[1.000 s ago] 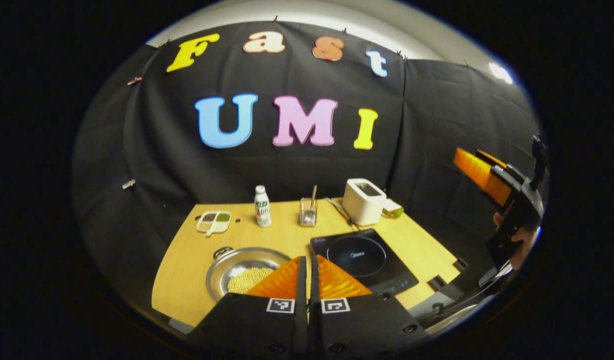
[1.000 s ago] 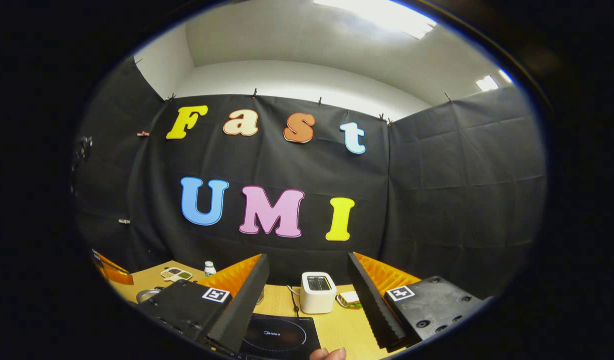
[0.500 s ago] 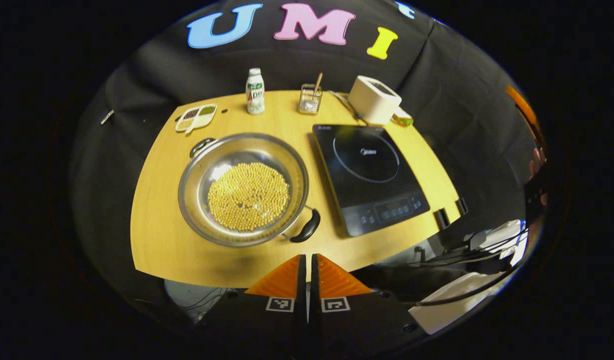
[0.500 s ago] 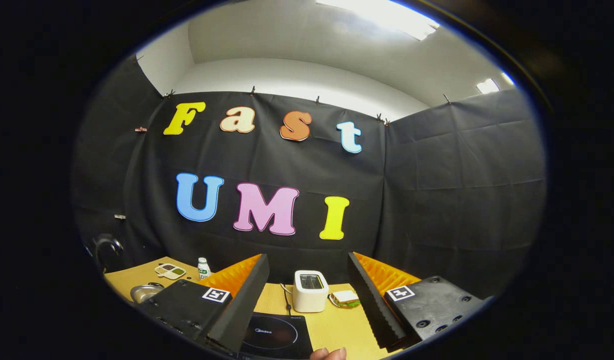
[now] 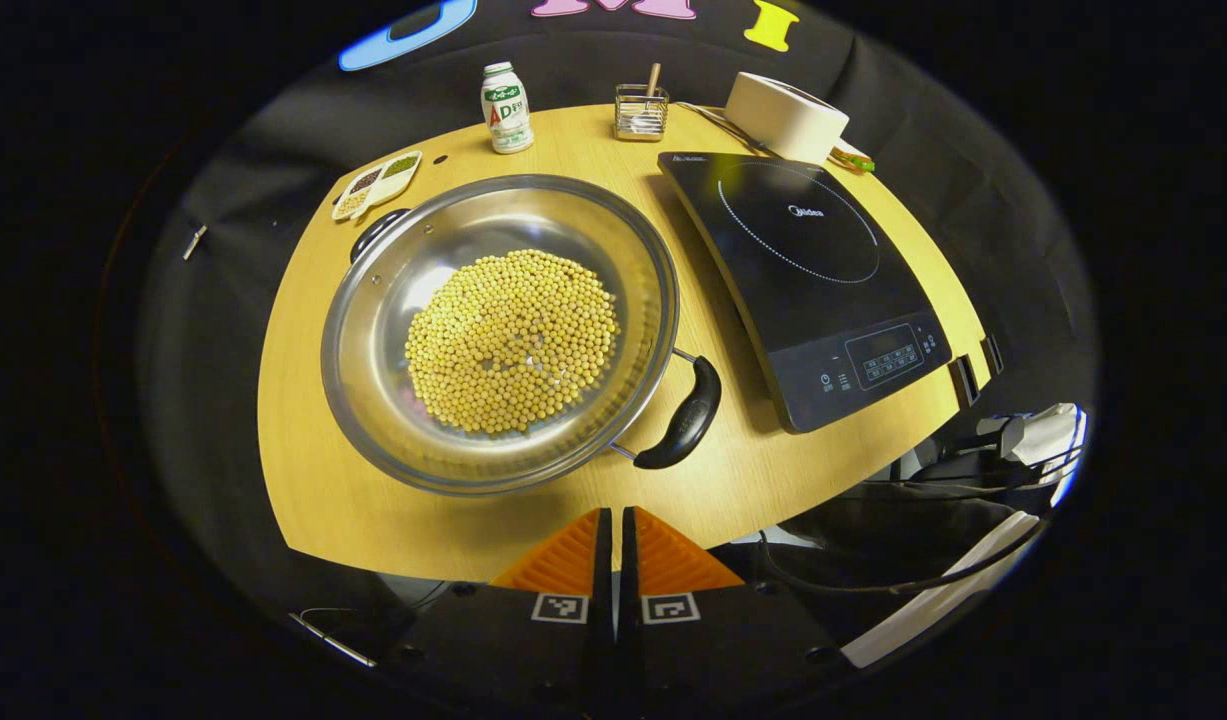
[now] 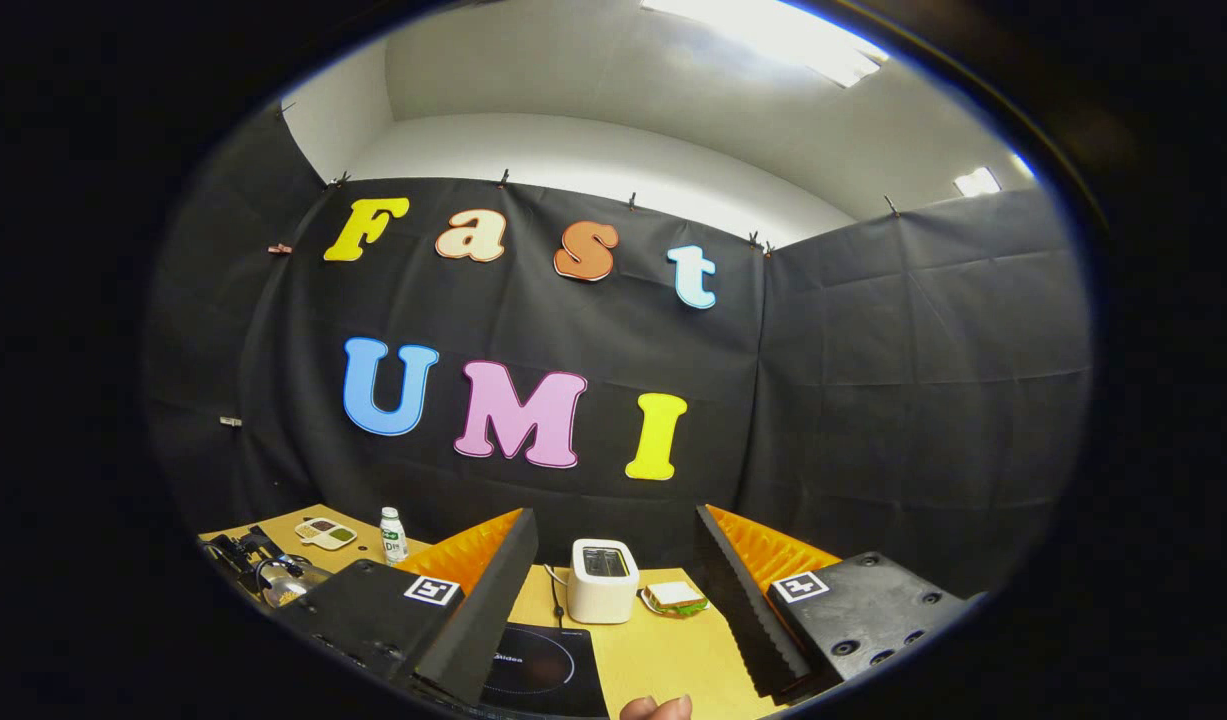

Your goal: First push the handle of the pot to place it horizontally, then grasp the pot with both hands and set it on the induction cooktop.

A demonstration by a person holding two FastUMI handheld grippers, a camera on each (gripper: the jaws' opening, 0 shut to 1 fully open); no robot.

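Your left gripper [image 5: 613,520] pinched together, above round steel pot [image 5: 498,330]; black handle [image 5: 681,415] diagonal, unpushed. Your right gripper [image 6: 613,580] wide, empty. Black induction cooktop [image 5: 813,270] bare.

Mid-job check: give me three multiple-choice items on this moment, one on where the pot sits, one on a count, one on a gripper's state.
1. Where is the pot relative to the induction cooktop?
A. on top of it
B. beside it on the table
C. behind the toaster

2. How many black handles show on the pot?
A. one
B. two
C. none

3. How do the left gripper fingers stand?
A. wide apart
B. closed together, holding nothing
C. clamped on the pot rim

Answers:
1 B: in the left gripper view the pot rests on bare wood next to the cooktop, whose glass carries nothing.
2 B: one handle at the near rim, another at the far rim.
3 B: the fingers meet at the bottom of the left gripper view, short of the pot.
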